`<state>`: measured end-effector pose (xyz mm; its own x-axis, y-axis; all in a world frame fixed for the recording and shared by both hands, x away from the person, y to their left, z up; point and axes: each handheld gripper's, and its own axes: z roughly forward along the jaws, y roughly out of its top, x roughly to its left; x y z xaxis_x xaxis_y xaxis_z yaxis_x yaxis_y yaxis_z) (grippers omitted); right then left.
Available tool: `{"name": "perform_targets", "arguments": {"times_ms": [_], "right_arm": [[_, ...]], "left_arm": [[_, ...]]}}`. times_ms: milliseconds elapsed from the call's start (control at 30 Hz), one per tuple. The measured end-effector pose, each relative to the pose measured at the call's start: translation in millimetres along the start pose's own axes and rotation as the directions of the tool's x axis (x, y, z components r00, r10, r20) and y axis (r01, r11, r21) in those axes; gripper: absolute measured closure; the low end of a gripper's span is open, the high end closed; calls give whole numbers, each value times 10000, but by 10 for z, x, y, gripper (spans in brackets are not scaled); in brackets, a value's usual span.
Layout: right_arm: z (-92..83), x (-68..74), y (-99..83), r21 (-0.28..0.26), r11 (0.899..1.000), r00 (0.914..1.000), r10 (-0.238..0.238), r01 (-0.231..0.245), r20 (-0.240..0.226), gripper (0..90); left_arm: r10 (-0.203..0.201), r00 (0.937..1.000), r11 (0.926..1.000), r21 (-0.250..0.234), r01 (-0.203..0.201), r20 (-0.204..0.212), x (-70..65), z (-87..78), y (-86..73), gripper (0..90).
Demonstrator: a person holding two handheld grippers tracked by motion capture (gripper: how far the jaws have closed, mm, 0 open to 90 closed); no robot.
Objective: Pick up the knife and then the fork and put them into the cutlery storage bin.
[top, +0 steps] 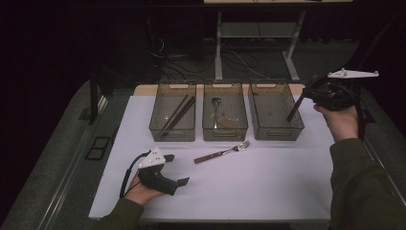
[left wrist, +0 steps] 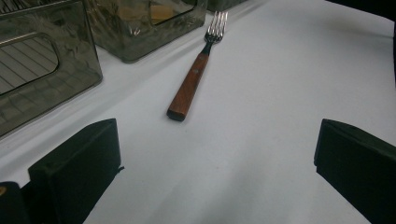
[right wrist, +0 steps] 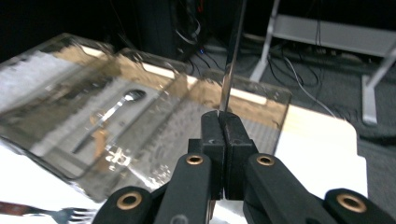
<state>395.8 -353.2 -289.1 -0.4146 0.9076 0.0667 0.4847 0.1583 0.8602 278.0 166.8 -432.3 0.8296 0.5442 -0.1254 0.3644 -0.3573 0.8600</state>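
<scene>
While I sort cutlery into the three bins, this is how things stand.

Step in hand: my right gripper (top: 306, 98) carries a knife (top: 293, 111) above the far-right bin (top: 276, 132); I judge this the drop-off stage for that piece.

Right gripper: jaws pressed fully together on the knife's thin blade (right wrist: 232, 60), which rises straight out from between them in the right gripper view; the brown handle hangs down and left over the bin in the high view.

Left gripper: my left gripper (top: 173, 168) rests low on the near-left of the table (top: 268, 191), jaws spread wide with nothing between them.

Fork: the fork (top: 221, 153) lies flat on the table just near the middle bin (top: 225, 133), tines to the far right, wooden handle (left wrist: 188, 87) pointing toward my left gripper, still apart from its jaws.

Bins: the far-left bin (top: 173, 135) holds chopsticks (top: 177, 115); the middle one holds a spoon (top: 216, 111).

Next move, right: I should lower the knife into the far-right bin before loosening, as a high drop could bounce.

Next move, left: I should slide forward until the fork's handle sits between the jaws, then close across its width.
</scene>
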Motion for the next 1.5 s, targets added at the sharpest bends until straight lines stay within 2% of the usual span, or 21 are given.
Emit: {"name": "perform_targets", "arguments": {"times_ms": [133, 267, 500, 533, 767, 967, 1033, 1100, 1200, 1400, 1433, 1500], "right_arm": [[133, -64, -29, 796, 9968, 9993, -147, 120, 347, 891], [279, -90, -89, 1743, 9842, 9965, -454, 325, 705, 891], [464, -94, -153, 2752, 9602, 9972, -618, 478, 426, 891], [482, -93, -160, 2788, 9592, 9975, -607, 480, 370, 891], [614, -71, -166, 2555, 9659, 9982, -523, 428, 306, 883], [831, -37, -226, 2557, 9667, 10000, -82, 93, -53, 853], [911, 1, -257, 2812, 9593, 9995, -301, 277, 43, 760], [967, 26, -298, 2884, 9571, 9995, -316, 292, 38, 678], [971, 38, -354, 2581, 9661, 10000, 8, 5, -50, 576], [868, 75, -470, 1848, 9820, 9966, 527, -403, -629, 387], [840, 95, -491, 1805, 9827, 9957, 556, -414, -742, 367], [764, 157, -536, 1536, 9880, 9974, 267, -162, -665, 335]], "left_arm": [[2, 10000, 10000, 13, -2, 72, -3, 5, 3, 0], [54, 9999, 10000, 54, -55, 130, -13, 20, 0, 0], [70, 9996, 9998, 171, -75, 259, -21, 33, -3, 1], [63, 9996, 9998, 180, -68, 262, -22, 35, -3, 1], [93, 9994, 9996, 245, -102, 332, -30, 39, -2, 2], [154, 9992, 9992, 367, -168, 363, -38, 52, -7, 5], [157, 9992, 9991, 381, -171, 371, -41, 52, -7, 5], [182, 9991, 9991, 379, -196, 371, -40, 51, -6, 5], [197, 9992, 9991, 361, -210, 362, -40, 50, -5, 5], [237, 9992, 9985, 484, -253, 327, -38, 67, 3, 9], [248, 9991, 9981, 555, -266, 331, -37, 71, 4, 13], [211, 9993, 9977, 631, -230, 315, -34, 79, 8, 18]]}}
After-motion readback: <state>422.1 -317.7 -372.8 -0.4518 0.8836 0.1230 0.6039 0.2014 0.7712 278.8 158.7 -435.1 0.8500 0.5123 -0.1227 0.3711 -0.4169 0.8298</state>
